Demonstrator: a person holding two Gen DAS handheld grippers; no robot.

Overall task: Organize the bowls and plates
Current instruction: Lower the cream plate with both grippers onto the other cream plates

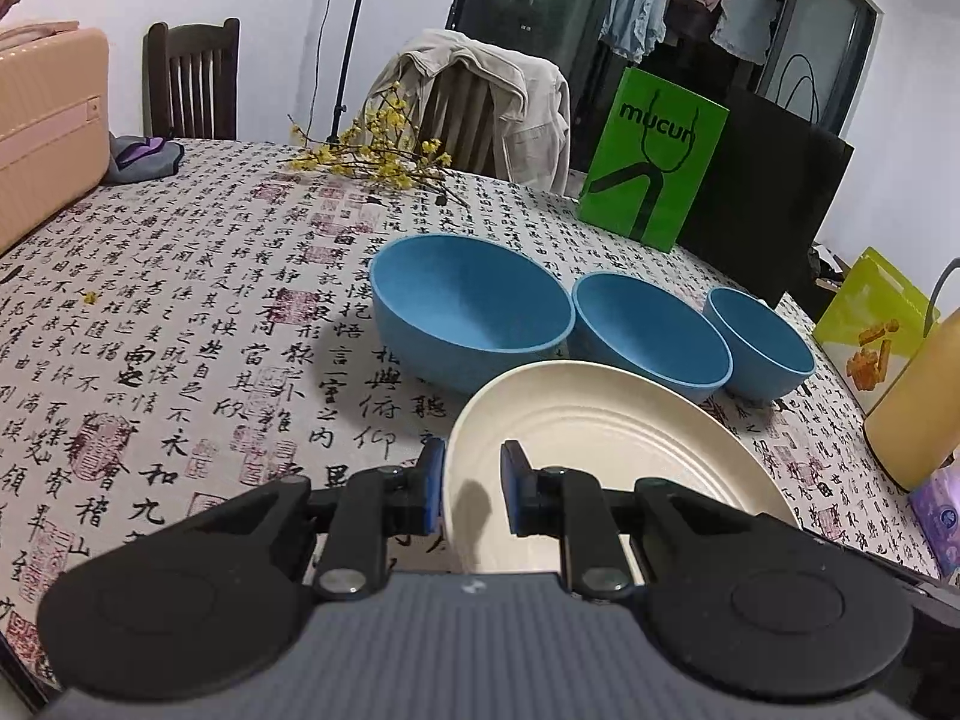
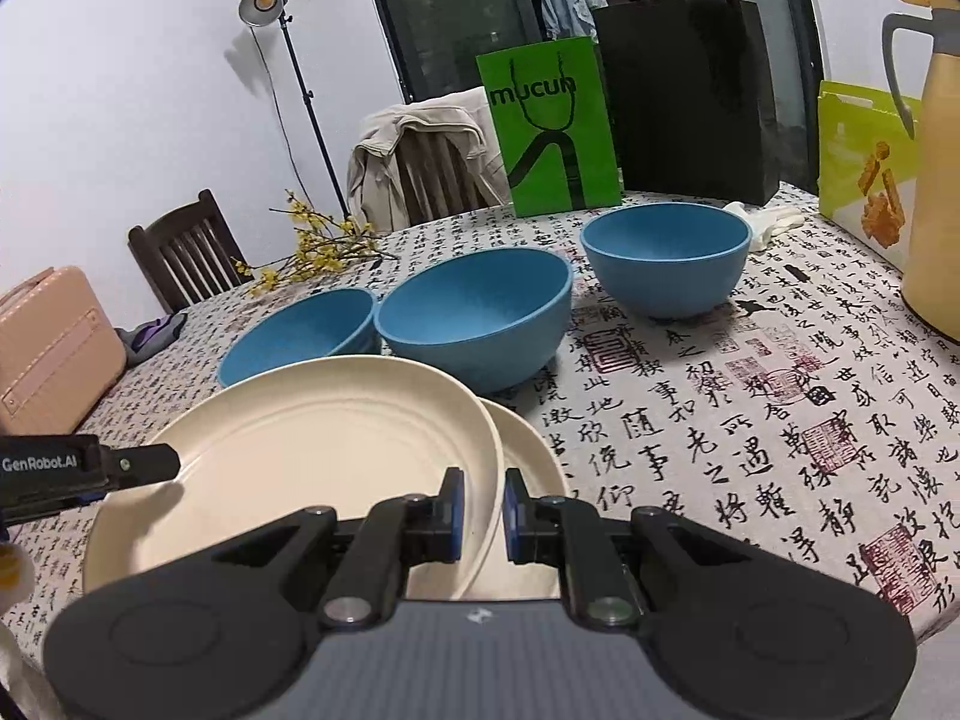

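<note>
Left gripper (image 1: 472, 489) clamped on cream plate (image 1: 600, 456) rim, near edge hidden by gripper body, three blue bowls (image 1: 468, 312) behind on tablecloth (image 1: 180, 300), right view, right gripper (image 2: 483, 507) pinching upper plate (image 2: 336, 450) rim, lower plate (image 2: 525, 450) mostly covered, leftmost bowl (image 2: 300, 330) partly hidden.

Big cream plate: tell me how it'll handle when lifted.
The big cream plate looks rigid, so it probably won't flex. Its smooth, thin rim, pinched by the right gripper and left gripper, may slip or tilt. Shallow and thin-walled, it seems light.
</note>
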